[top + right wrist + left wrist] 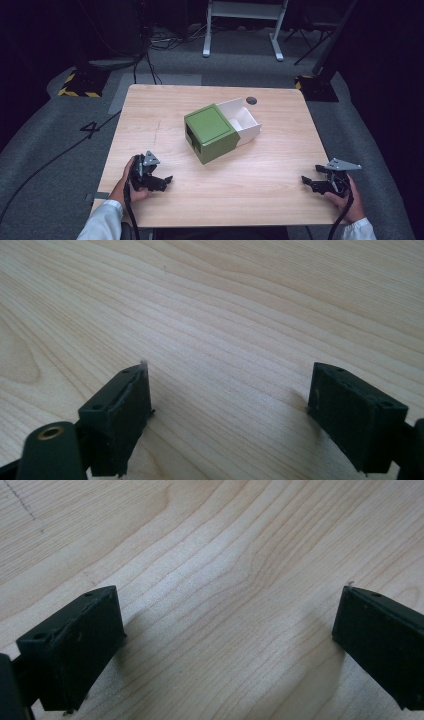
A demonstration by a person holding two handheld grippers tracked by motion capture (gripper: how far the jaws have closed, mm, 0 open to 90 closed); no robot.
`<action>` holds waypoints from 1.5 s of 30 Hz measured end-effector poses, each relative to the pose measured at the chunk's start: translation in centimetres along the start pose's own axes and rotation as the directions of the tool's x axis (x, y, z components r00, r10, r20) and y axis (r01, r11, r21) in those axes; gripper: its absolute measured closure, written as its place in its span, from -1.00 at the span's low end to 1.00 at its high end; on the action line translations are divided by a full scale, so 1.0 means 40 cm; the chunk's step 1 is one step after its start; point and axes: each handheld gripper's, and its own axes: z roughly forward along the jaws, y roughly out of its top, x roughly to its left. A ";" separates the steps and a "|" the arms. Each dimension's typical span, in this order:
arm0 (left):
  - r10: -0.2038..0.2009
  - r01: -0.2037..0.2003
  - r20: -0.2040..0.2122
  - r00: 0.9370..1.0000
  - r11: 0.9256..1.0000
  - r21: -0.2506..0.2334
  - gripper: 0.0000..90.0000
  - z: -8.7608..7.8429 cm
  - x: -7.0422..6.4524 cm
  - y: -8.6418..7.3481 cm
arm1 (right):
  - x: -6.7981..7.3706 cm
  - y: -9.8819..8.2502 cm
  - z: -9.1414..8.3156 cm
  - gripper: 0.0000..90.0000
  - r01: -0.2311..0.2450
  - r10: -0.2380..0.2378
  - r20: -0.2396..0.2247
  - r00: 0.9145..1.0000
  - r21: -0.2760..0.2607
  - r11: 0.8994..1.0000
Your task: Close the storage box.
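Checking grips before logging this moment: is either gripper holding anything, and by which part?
Nothing is held. The left gripper and right gripper both have jaws open over bare light wooden table, apart from the green box with its white drawer.

Grey carpet floor (45, 135), dark surroundings

A light wooden table (165, 107) stands on grey carpeted floor (45, 130). Near its middle lies a green box (210, 132) with a white drawer (245, 120) pulled partly out toward the far right corner, where a small dark round spot (251, 100) marks the top.
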 end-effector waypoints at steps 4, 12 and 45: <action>0.013 -0.013 0.016 1.000 1.000 0.000 -0.99 0.002 0.004 0.002 | -0.001 0.000 0.000 -0.61 0.000 0.000 -0.001 1.000 0.001 1.000; 0.014 -0.014 0.012 1.000 1.000 0.001 -0.99 0.002 0.002 0.003 | 0.000 0.008 0.001 -0.52 0.016 -0.016 0.017 1.000 0.004 1.000; 0.016 -0.016 0.010 1.000 1.000 0.001 -0.99 0.003 -0.005 0.004 | 0.044 0.436 0.139 -0.04 0.050 -0.063 -0.080 0.995 -0.156 0.987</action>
